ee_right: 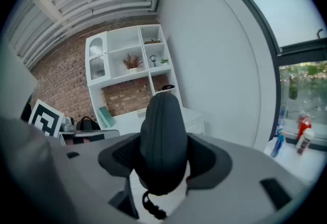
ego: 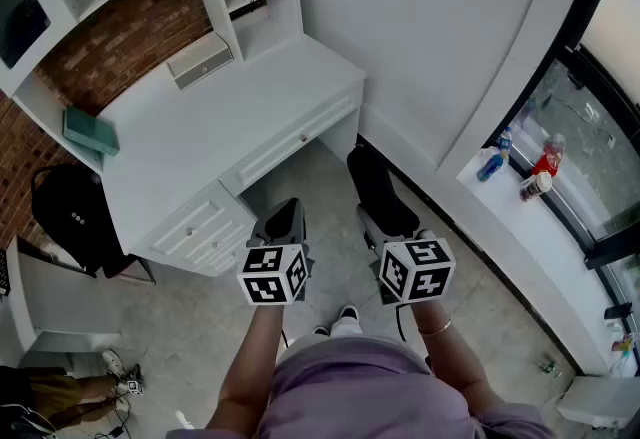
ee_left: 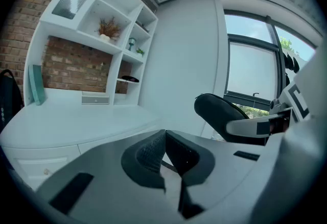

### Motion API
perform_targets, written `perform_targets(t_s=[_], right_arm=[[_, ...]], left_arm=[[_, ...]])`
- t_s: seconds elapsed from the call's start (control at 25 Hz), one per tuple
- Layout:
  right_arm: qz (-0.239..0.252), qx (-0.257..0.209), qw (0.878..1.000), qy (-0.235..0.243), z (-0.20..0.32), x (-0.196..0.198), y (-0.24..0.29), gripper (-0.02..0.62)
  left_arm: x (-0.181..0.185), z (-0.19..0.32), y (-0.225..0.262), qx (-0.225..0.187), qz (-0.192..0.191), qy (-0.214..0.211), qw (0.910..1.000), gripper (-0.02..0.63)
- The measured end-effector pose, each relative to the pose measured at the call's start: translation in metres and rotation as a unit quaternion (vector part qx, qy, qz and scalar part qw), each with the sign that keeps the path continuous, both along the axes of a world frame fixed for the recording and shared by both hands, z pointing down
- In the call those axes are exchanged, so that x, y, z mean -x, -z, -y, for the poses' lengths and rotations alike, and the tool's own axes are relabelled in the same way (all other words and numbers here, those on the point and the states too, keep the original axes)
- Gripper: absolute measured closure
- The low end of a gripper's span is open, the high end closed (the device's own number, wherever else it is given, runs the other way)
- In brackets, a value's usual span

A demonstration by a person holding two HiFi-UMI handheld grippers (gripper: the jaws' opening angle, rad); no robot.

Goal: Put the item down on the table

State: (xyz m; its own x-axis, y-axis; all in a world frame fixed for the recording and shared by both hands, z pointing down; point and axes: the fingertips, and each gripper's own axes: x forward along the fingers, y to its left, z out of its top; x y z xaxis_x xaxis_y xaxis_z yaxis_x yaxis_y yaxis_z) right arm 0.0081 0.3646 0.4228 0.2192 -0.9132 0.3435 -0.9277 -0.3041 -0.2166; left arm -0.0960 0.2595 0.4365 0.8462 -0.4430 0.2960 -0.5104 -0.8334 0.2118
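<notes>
A black zippered case [ee_right: 163, 136], long and rounded, stands up between the pads of my right gripper [ee_right: 164, 155], which is shut on it. In the head view the case [ego: 375, 182] sticks out forward of the right gripper [ego: 388, 230], above the floor and to the right of the white desk [ego: 200, 132]. My left gripper [ego: 286, 212] is held beside it at the same height. Its jaws [ee_left: 164, 152] are shut with nothing between them. In the left gripper view the case [ee_left: 219, 110] shows at the right.
On the desk lie a teal book [ego: 90, 130] and a grey box [ego: 200, 59], with white shelves behind. A black backpack [ego: 75, 212] leans at the desk's left end. Bottles [ego: 520, 167] stand on the window sill at the right. A curved white wall runs between.
</notes>
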Motion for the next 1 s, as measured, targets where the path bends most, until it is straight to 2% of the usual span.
perform_targets(t_s=[0.56,1.0], right_arm=[[0.034,0.002,0.999,0.009,-0.008,-0.012,-0.010,0.318],[0.047,0.008,0.999,0.023,0.030,-0.026,-0.020,0.318]], left_arm=[[-0.006,-0.008,-0.007,0.006,0.007,0.015,0.9998,0.606],[-0.017,0.028,-0.013,0.005,0.018,0.027,0.9995,0.606]])
